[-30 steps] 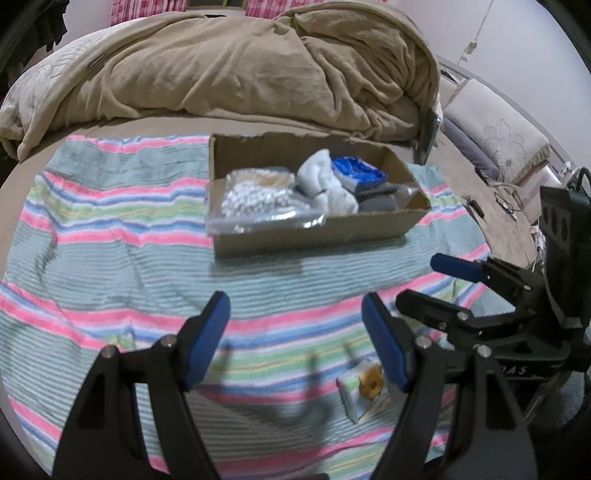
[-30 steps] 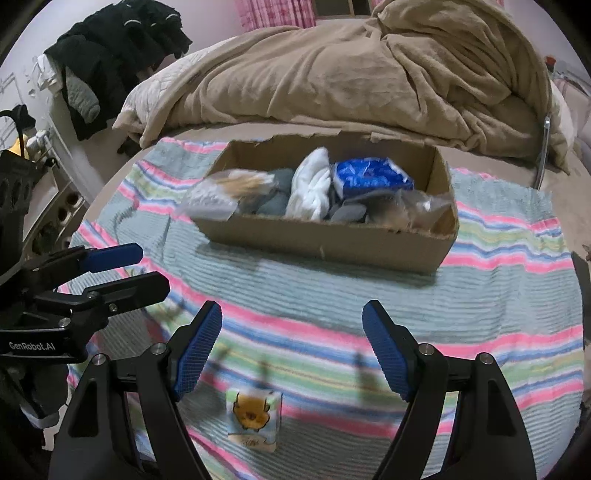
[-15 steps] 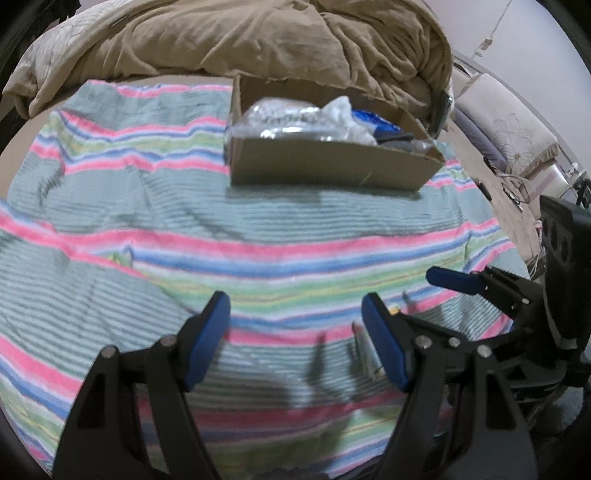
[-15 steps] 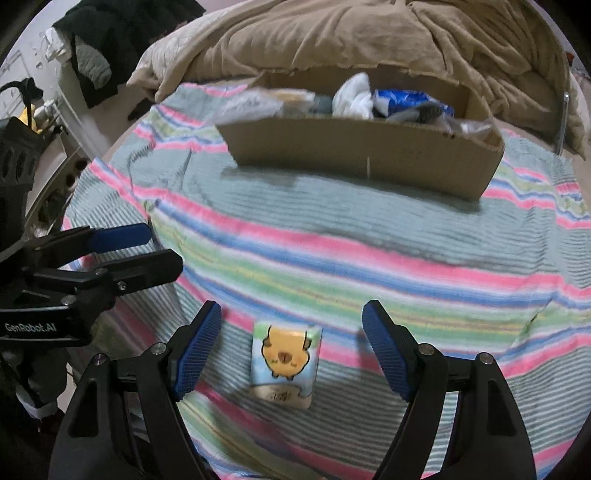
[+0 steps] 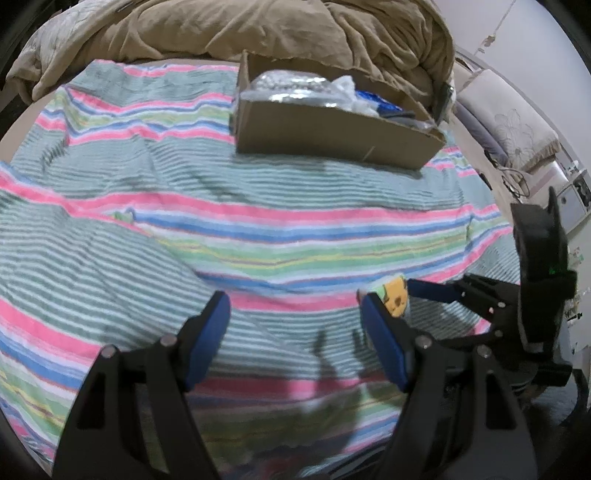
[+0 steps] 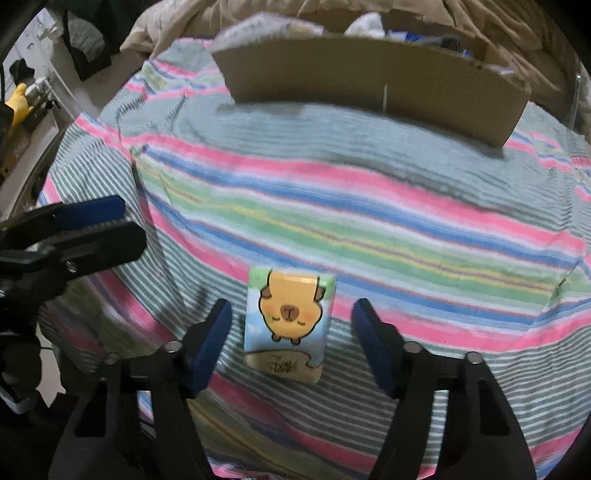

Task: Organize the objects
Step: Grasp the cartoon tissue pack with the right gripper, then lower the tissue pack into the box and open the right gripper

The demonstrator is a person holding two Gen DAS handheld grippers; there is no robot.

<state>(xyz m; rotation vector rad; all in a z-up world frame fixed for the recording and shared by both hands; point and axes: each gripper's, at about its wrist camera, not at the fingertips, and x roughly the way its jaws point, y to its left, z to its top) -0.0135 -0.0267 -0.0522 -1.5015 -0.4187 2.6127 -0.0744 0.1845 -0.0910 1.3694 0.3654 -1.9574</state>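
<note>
Blue pads on my right gripper (image 6: 291, 339) are spread wide, 1 on each side of the tissue pack (image 6: 290, 324), neither touching it, so nothing is gripped. Pack lies flat on the striped blanket (image 6: 369, 206), cartoon capybara face up and upside down from my view, sitting between the fingers near their tips. My left gripper (image 5: 295, 332) is also wide open and holds nothing, hovering low over the blanket just left of the pack; from its camera the pack (image 5: 395, 295) peeks out behind its right finger, with 1 finger of the right gripper (image 5: 436, 291) just beside it. Cardboard box (image 6: 369, 85) sits further back on the blanket, well apart from the pack, already holding several items: plastic bags, something white, something blue; details blurred. Behind the box is a rumpled tan duvet (image 5: 258, 29).
</note>
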